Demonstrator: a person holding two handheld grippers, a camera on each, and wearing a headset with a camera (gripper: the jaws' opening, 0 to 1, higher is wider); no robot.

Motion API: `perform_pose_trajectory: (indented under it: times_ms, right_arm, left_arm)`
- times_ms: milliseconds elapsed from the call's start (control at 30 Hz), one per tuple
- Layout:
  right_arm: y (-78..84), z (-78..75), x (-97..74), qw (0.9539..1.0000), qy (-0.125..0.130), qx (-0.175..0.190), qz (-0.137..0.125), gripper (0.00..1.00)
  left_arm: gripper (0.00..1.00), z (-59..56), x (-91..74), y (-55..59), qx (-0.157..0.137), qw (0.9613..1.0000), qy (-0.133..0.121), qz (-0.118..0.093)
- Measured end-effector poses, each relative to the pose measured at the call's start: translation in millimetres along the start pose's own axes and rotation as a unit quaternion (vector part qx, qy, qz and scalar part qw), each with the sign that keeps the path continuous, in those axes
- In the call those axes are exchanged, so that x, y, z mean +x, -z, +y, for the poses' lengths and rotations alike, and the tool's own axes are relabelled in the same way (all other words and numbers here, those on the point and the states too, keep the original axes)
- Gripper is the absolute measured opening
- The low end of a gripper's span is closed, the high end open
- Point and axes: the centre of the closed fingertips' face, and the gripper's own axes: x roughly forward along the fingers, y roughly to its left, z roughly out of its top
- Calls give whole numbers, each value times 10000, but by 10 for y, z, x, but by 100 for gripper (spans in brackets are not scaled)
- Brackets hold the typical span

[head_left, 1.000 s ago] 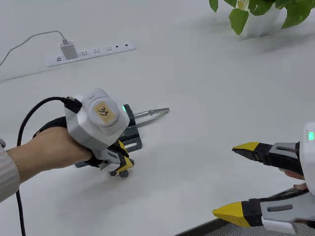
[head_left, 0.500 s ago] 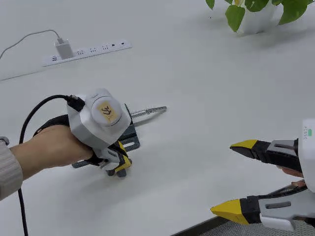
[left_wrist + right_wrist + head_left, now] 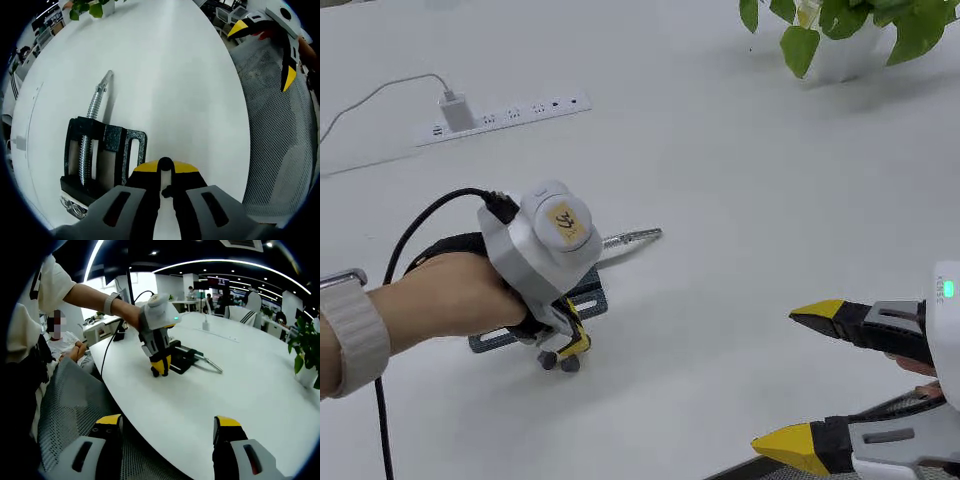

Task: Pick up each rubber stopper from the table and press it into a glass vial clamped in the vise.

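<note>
Jaws spread wide on our right gripper [image 3: 775, 378], lower right; our left gripper [image 3: 570, 347] pinches a dark stopper [image 3: 164, 162] beside the vise [image 3: 107, 145].

My right gripper [image 3: 169, 424]: jaws wide apart, nothing between them, yellow tips over the near edge of the white table [image 3: 240, 390]. Ahead I see the left gripper [image 3: 160, 367] pointing tips-down at the tabletop, jaws together, just beside the black vise [image 3: 182, 356]. The vise screw [image 3: 210, 362] sticks out to the right. Mesh chair [image 3: 75, 400] is lower left.
</note>
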Motion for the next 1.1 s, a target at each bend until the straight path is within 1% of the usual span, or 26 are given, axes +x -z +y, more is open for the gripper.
perform_pose_trajectory:
  times_ms: [100, 200, 533, 600, 667, 867, 900, 933, 1000, 1033, 1067, 1100]
  right_arm:
    - [0, 8, -9, 10000, -5, -5, -4, 72]
    - [5, 3, -18, 10000, -3, -6, -10, 72]
    - [12, 2, -20, 10000, -9, -31, -5, 72]
    - [11, 1, -20, 10000, -6, -27, -10, 72]
    - [8, -2, -19, 10000, -1, -26, -16, 72]
    - [5, 4, -9, 10000, -12, -32, -11, 72]
    - [4, 8, -7, 10000, -17, -31, -10, 72]
    - [2, 10, -5, 10000, -15, -31, -14, 72]
    - [2, 15, -2, 10000, -21, -24, -11, 72]
    - [1, 18, 1, 10000, -25, -26, -10, 72]
    - [3, 22, 3, 10000, -34, -30, -3, 72]
    - [5, 28, 6, 10000, -45, -29, 8, 72]
  left_arm:
    - [4, 7, 14, -4, 54, 9998, 8, 198]
    - [4, 0, 14, -3, 110, 9995, 3, 284]
    - [3, 2, 14, 3, 84, 9995, -30, 291]
    - [3, 4, 13, 4, 11, 9997, -30, 257]
    - [3, 2, 8, 11, 7, 9998, -39, 208]
    - [2, 13, -7, 17, -282, 9995, -39, -147]
    - [3, 18, -16, 6, -395, 9989, -39, -240]
    - [3, 32, -37, -41, -706, 9964, -44, -476]
    - [3, 35, -75, -90, -964, 9925, 25, -745]
    - [3, 44, -119, -109, -1182, 9890, 57, -889]
    - [3, 38, -152, -134, -1303, 9861, 101, -1022]
    - [3, 44, -207, -166, -1428, 9822, 117, -1217]
